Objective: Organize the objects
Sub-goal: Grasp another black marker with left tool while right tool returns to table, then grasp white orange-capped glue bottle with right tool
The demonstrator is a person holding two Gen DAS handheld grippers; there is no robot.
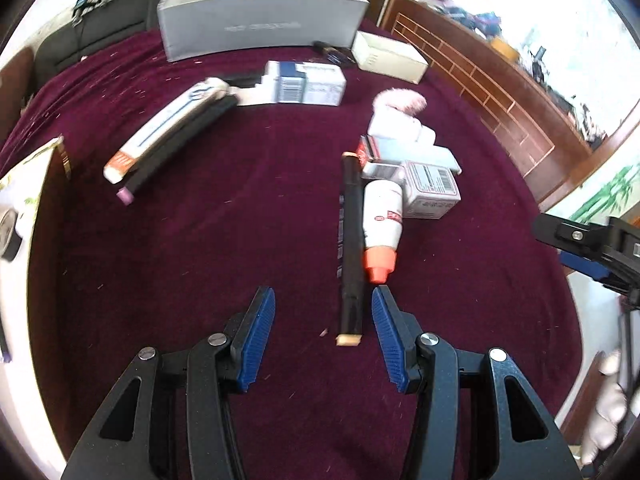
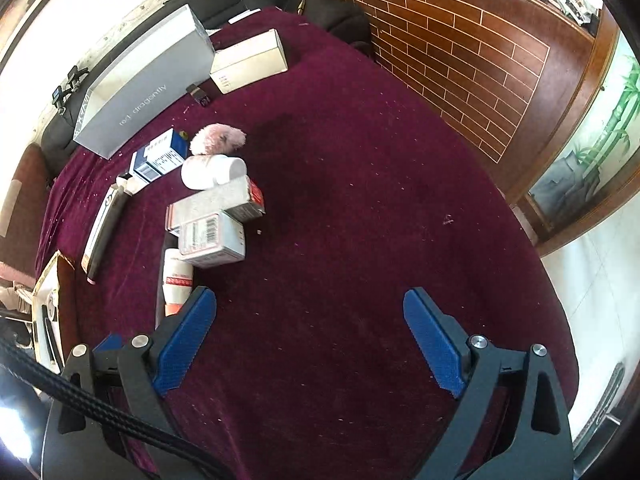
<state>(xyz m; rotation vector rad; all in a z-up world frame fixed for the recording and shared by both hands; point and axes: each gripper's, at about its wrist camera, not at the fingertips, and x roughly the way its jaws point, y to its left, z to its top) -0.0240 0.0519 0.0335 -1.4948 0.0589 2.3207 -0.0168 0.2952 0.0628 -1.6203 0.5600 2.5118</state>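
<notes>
A dark red cloth [image 1: 200, 248] covers the table. On it lies a cluster: a long black stick [image 1: 350, 240], a white tube with an orange cap [image 1: 382, 220] [image 2: 176, 276], a small barcode box [image 1: 430, 190] [image 2: 212, 240], a grey box with a red end [image 2: 216, 204], a white jar [image 2: 212, 170] and a pink puff [image 1: 400, 100] [image 2: 218, 138]. My left gripper [image 1: 323, 292] is open above the stick's near end, pads apart from it. My right gripper [image 2: 310, 293] stands wide open over bare cloth, right of the cluster.
A large grey box [image 1: 260, 20] [image 2: 148, 80] and a cream box [image 1: 390, 56] stand at the back. A blue-white box [image 1: 308, 82] and a long white tube [image 1: 168, 128] lie at left. A brick-patterned wooden panel [image 2: 460, 60] borders the right.
</notes>
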